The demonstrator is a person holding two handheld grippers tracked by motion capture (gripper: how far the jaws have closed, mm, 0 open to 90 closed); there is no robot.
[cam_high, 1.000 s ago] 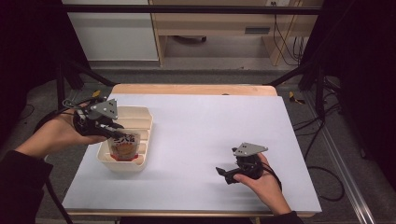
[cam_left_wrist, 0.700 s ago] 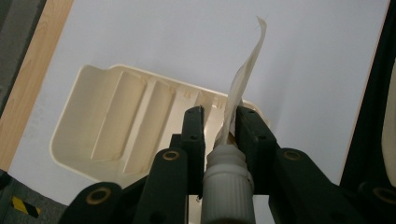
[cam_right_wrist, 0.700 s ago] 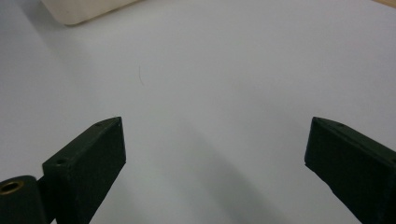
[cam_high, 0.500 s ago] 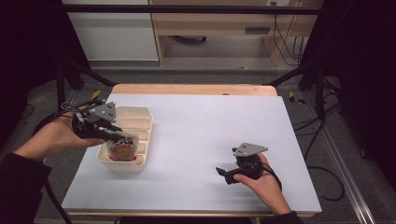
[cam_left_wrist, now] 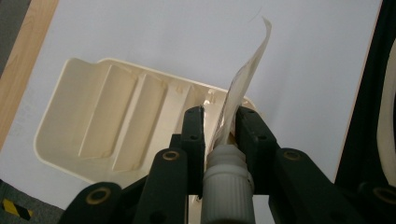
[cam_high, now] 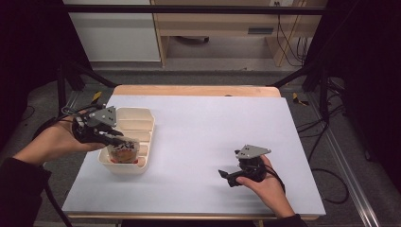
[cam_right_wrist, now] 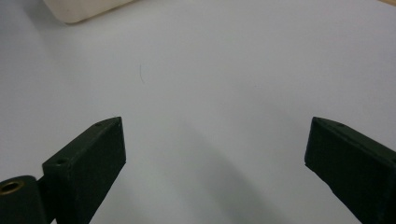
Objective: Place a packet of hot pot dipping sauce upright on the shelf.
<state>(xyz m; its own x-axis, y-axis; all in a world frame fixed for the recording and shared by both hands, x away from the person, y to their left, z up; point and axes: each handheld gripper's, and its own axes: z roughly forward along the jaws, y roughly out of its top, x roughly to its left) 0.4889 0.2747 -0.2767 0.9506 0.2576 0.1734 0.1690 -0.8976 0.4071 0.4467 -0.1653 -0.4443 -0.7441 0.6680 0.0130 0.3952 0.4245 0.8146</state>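
The left tool (cam_left_wrist: 219,126) is clenched on a spouted pouch (cam_left_wrist: 243,84) just below its white cap (cam_left_wrist: 227,172), likely because the stiff neck gives a surer hold than the floppy film. The pouch hangs from the jaws over the near end of a cream tray (cam_high: 142,125), low in it; whether it touches the bottom I cannot tell. The tray's ribbed slots lie beyond the tool. The right tool (cam_high: 235,176) rests released on the tabletop (cam_high: 203,127), well apart, seemingly idle. Beyond the pale sheet: a wooden edge, dark frame legs, cables, a pale cabinet.
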